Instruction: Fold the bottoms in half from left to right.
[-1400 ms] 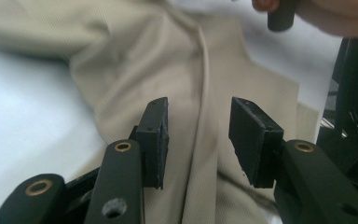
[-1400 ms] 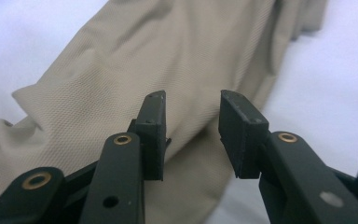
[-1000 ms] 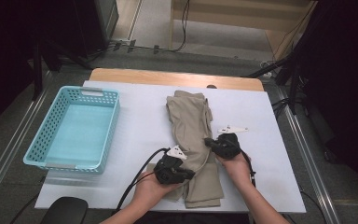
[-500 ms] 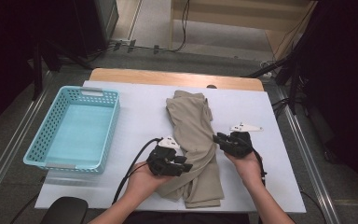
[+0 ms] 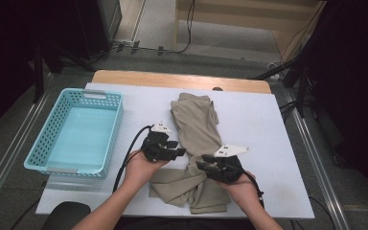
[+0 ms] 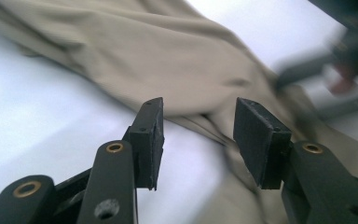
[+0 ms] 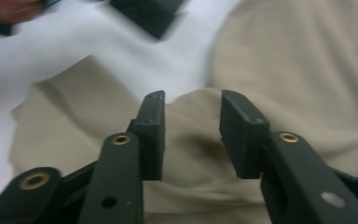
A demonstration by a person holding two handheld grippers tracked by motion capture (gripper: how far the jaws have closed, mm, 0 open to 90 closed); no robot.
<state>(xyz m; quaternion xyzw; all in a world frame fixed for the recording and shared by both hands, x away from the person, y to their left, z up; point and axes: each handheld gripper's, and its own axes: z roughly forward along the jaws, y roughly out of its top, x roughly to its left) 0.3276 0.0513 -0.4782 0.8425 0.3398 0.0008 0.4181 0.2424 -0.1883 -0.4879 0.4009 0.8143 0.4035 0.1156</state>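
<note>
1. White tabletop [image 5: 268, 124] carries everything, with dark floor and cables beyond its far wooden edge.
2. Left hand-held gripper [image 5: 176, 152] hangs just left of the khaki trousers [image 5: 196, 124]; its jaws have just been opening and stand partly apart with nothing between them, the cloth lying a little past the pads [image 6: 151, 135].
3. Right hand-held gripper [image 5: 203, 165] sits over the crumpled near part of the trousers, pointing left toward the other one; its jaws have likewise just been opening, and no cloth is pinched, though a fold lies right under the tips [image 7: 191, 126].
4. Trousers lie lengthwise down the middle of the tabletop, tidy at the far end, bunched and spread near the person.
5. Risks, as I judge them: the two tools face each other closely, so a hasty regrasp could knock jaw against jaw; a pinch could catch a single layer and drag the fold apart; the near hem lies close to the front edge and might slide off if pulled that way.
6. Open room is widest on the right; on the left the blue basket [image 5: 43, 143] limits any sideways sweep.
</note>
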